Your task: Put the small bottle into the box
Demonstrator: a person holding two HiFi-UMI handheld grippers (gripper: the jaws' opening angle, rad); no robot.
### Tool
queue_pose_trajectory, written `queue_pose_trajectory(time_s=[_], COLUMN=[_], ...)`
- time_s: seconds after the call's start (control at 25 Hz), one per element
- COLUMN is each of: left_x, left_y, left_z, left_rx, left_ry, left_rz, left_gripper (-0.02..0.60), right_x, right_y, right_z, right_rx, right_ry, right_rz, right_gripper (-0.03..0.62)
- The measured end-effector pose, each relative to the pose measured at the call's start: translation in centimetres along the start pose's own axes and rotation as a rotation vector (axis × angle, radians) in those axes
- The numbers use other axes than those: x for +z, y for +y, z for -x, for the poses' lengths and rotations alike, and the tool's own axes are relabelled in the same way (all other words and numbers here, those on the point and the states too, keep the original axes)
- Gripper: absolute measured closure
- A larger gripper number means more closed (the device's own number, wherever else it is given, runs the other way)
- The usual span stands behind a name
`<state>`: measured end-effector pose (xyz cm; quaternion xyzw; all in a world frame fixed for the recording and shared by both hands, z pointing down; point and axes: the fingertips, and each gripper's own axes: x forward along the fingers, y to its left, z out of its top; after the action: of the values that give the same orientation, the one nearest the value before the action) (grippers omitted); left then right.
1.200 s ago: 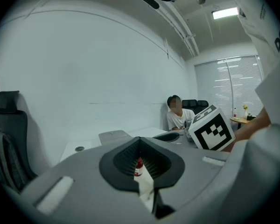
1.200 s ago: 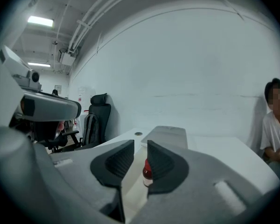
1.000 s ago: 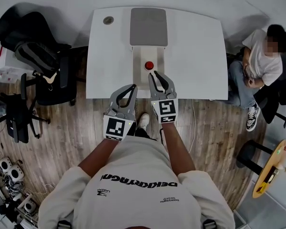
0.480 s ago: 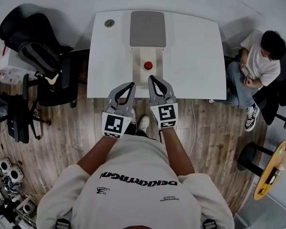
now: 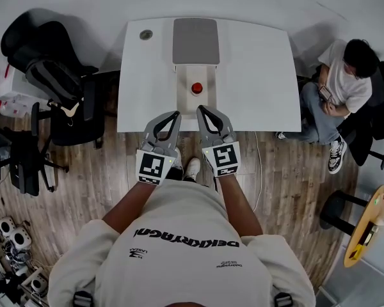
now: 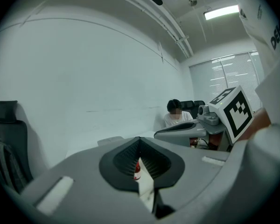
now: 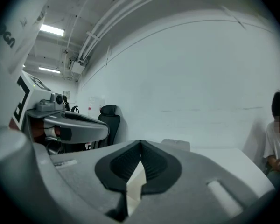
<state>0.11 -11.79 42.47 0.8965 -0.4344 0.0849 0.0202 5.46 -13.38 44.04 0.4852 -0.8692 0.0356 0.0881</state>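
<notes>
Left tongs [image 5: 176,116]: clenched, empty
Right tongs [image 5: 201,109]: clenched, empty
Box [image 5: 187,104]: stood open on surface [image 5: 256,75], beyond both tongs
Bottle [image 5: 196,88]: red-capped, upright inside box

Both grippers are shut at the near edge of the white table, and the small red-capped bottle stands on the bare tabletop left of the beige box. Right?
No. The head view shows the small red-capped bottle standing inside the beige box, not on the tabletop beside it. The rest holds: the left gripper and right gripper are both shut at the white table's near edge.
</notes>
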Motion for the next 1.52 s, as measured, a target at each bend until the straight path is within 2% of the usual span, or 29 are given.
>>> queue_pose_trajectory(time_s=[0.48, 0.68, 0.84, 1.08, 1.52], left_x=[-0.1, 0.0, -0.4, -0.7, -1.1], left_y=[-0.2, -0.6, -0.6, -0.7, -1.1], left_z=[1.1, 1.2, 1.3, 1.0, 0.6], left_rx=[-0.048, -0.097, -0.109, -0.106, -0.116], left_ry=[-0.016, -0.017, -0.01, -0.003, 0.001], left_rz=[0.032, 0.092, 0.123, 0.101, 0.1], left_gripper=[0.577, 0.575, 0.575, 0.575, 0.575], right_x=[1.6, 1.7, 1.7, 1.6, 0.7], right_y=[2.1, 2.7, 2.8, 2.3, 1.3], right_z=[1.8, 2.4, 2.8, 3.3, 3.4], right_rx=[0.053, 0.071, 0.072, 0.074, 0.033], right_ry=[-0.045, -0.052, -0.054, -0.069, -0.062], right_rz=[0.0, 0.003, -0.008, -0.05, -0.063], right_gripper=[0.599, 0.599, 0.599, 0.599, 0.599])
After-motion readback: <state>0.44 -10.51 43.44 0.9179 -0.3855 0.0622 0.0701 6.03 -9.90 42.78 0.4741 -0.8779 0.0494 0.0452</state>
